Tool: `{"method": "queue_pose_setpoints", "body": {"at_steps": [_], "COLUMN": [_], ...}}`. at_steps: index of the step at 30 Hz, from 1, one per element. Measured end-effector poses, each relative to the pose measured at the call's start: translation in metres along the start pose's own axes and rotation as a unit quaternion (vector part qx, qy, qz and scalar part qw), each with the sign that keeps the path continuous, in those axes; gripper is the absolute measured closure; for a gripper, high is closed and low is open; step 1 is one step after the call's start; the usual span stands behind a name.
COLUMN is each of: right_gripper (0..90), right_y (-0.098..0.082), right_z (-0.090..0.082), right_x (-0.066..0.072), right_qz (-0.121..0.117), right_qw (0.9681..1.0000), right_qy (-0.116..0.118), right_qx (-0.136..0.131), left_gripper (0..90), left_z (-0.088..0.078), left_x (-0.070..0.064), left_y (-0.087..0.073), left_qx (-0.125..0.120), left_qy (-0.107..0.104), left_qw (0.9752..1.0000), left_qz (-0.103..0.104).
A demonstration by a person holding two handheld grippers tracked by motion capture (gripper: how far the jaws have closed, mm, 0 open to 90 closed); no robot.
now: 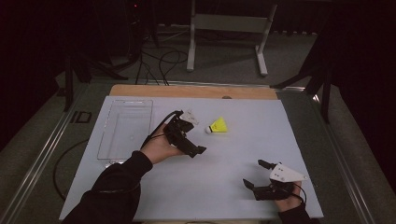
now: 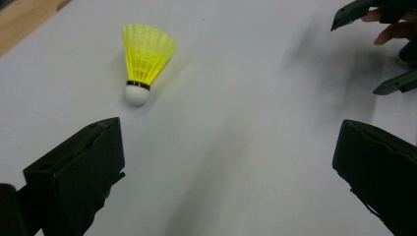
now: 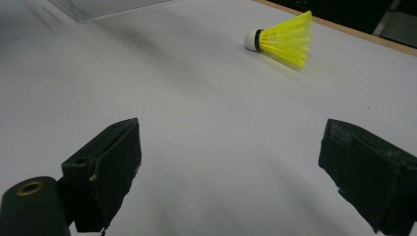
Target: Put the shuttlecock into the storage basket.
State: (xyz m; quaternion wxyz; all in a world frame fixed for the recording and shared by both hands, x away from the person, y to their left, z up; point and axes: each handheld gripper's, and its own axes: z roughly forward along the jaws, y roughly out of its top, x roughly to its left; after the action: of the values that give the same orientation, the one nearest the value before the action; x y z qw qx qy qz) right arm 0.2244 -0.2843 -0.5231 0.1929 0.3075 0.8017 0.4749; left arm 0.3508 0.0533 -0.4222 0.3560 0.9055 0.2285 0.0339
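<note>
While both claws stand spread and hold nothing, the shuttlecock (image 1: pixel 218 126) lies on its side on the desk (image 1: pixel 224 182), toward the far edge near the middle. It sits just beyond the left claw (image 1: pixel 189 140), well apart from the right claw (image 1: pixel 257 175). Its long axis seems to run roughly parallel to that edge, with the cork pointing at the tray (image 1: pixel 125 128) and the skirt away.

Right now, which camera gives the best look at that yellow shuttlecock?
The left gripper view: the shuttlecock lies close ahead, its yellow skirt and white tip sharp. The right gripper view shows it farther off on its side. The high view shows it small, beside the left gripper.
</note>
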Motion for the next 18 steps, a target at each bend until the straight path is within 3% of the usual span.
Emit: {"method": "queue_pose_setpoints", "body": {"at_steps": [6,18], "right_gripper": [9.1,9.1], "right_y": [0.0,0.0], "right_z": [0.0,-0.001], "right_x": [0.0,0.0], "right_qz": [0.002,0.001], "right_qw": [1.0,1.0], "right_qy": [0.002,0.003], "right_qx": [-0.001,-0.003], "left_gripper": [0.1,0.0], "left_z": [0.004,0.022], "left_x": [0.005,0.015], "left_y": [0.01,0.028], "left_qx": [-0.011,-0.028], "left_qy": [0.014,0.003], "left_qw": [0.9997,0.9987], "left_qz": [0.017,0.042]}}
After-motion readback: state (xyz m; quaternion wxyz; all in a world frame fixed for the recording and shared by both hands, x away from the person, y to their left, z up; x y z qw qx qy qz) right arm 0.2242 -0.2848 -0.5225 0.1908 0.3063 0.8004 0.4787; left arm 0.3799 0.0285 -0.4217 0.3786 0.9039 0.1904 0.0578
